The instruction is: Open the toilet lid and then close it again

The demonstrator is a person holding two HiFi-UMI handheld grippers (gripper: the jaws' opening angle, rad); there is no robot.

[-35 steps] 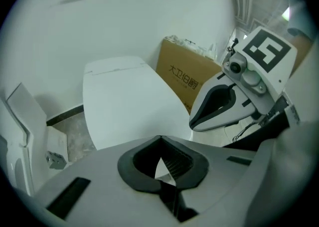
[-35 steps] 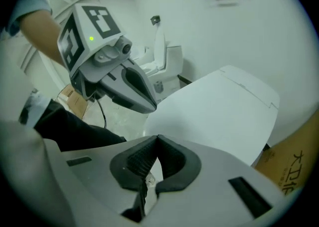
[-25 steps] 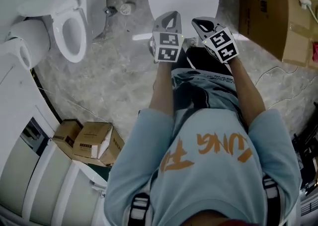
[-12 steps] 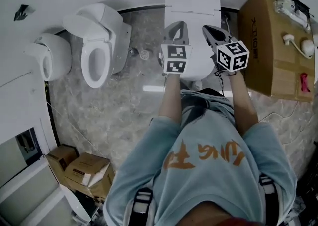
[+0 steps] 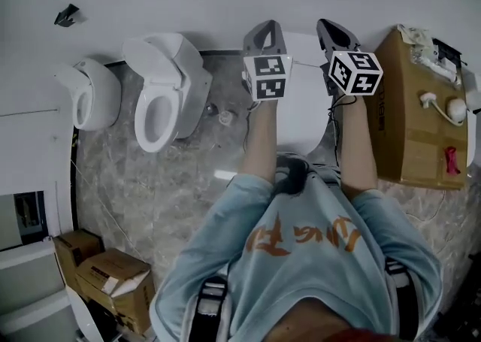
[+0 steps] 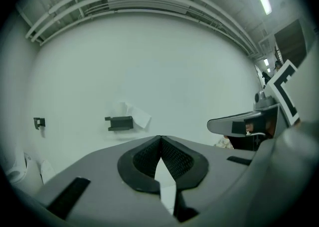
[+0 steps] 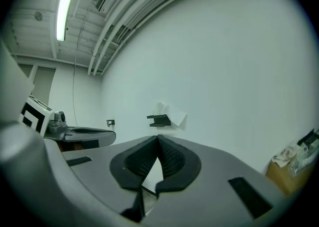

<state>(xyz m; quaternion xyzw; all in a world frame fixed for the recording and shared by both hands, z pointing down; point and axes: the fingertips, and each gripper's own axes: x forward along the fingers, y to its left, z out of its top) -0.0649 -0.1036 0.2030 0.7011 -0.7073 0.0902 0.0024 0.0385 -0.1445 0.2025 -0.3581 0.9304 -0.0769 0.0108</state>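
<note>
The only lettering on you is the large orange print (image 5: 304,237) across your light blue shirt (image 5: 248,280); from the head view it runs upside down and is too creased to spell out with certainty. The left cube (image 5: 268,77) on your left gripper (image 5: 264,26) and the right cube (image 5: 355,72) on your right gripper (image 5: 329,25) show black-and-white square markers, codes rather than words. The pale label (image 5: 125,280) on the cardboard box (image 5: 105,269) is too small to read.

White toilet lid (image 5: 304,104), closed, lying flat
</note>
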